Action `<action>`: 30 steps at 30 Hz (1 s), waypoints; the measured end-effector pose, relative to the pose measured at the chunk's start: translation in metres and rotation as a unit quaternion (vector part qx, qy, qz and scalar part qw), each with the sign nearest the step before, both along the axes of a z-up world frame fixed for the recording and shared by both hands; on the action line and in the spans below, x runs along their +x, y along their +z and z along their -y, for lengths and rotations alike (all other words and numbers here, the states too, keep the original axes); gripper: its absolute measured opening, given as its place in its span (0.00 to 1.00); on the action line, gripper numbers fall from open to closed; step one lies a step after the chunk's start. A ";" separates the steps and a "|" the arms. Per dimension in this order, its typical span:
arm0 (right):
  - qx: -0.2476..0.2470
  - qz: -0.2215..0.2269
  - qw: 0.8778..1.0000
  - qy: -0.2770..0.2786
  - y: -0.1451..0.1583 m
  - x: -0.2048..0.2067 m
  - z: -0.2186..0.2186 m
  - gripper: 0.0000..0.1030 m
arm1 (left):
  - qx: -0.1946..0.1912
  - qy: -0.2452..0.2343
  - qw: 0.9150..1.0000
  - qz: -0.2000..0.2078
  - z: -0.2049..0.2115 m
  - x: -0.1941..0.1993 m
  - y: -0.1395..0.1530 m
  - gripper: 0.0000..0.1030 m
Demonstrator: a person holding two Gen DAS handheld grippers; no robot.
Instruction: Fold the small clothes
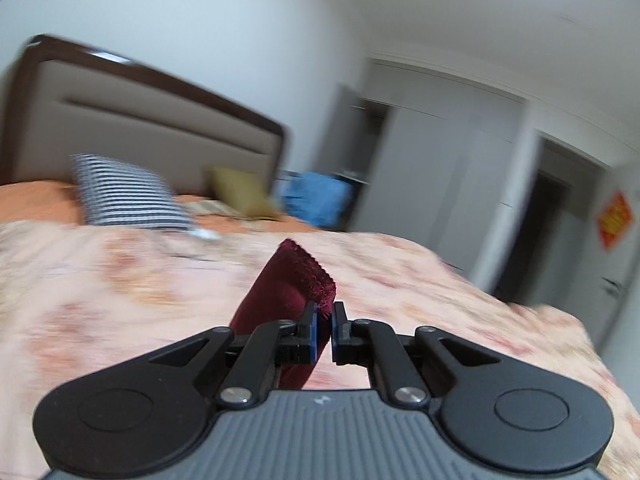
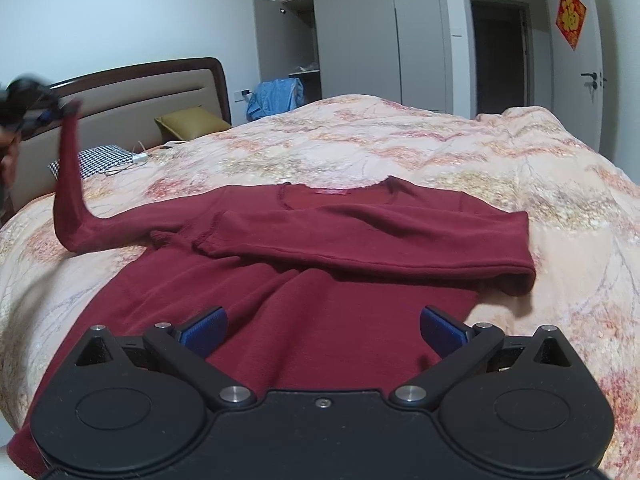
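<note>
Right tongs [image 2: 323, 330] stand spread above the red sweater [image 2: 288, 320] on the bed [image 2: 520, 152]. Left tongs [image 1: 325, 330] pinch its raised sleeve [image 1: 286, 284].

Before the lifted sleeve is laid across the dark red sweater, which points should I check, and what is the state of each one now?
1. Left gripper is shut on the cuff of the lifted sleeve: ok.
2. The sleeve hangs free of the bed cover up to the shoulder: ok.
3. The other sleeve already lies folded across the chest: ok.
4. Right gripper is open over the sweater near its lower part, gripping nothing: ok.
5. The body of the sweater lies flat: not ok, creases run below the folded sleeve.
6. The hem is straight: cannot tell, the right gripper hides it.
</note>
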State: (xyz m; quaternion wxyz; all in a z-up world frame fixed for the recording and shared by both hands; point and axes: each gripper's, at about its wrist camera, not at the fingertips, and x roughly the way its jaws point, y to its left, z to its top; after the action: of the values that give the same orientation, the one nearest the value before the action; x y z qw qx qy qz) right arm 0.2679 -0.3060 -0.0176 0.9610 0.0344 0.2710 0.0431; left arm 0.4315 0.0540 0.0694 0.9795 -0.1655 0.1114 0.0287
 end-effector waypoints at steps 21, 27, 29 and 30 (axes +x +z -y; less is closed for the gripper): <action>0.010 -0.034 0.997 -0.065 -0.028 -0.018 0.060 0.99 | 0.039 -0.227 0.964 -0.133 0.231 0.017 -0.111 0.07; 0.024 -0.036 0.996 -0.074 -0.032 -0.018 0.060 0.99 | 0.022 -0.257 0.952 -0.162 0.223 0.016 -0.109 0.34; 0.026 -0.033 0.997 -0.072 -0.031 -0.017 0.058 0.99 | 0.026 -0.259 0.952 -0.162 0.216 0.014 -0.106 0.57; 0.027 -0.030 0.997 -0.071 -0.031 -0.016 0.057 0.99 | 0.029 -0.256 0.953 -0.159 0.212 0.012 -0.104 0.61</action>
State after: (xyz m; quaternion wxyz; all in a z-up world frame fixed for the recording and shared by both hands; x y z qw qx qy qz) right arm 0.2523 -0.3632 -0.0481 0.9519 0.0805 0.2952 -0.0186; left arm 0.4432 -0.1582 -0.0345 0.9281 -0.0962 0.3030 -0.1937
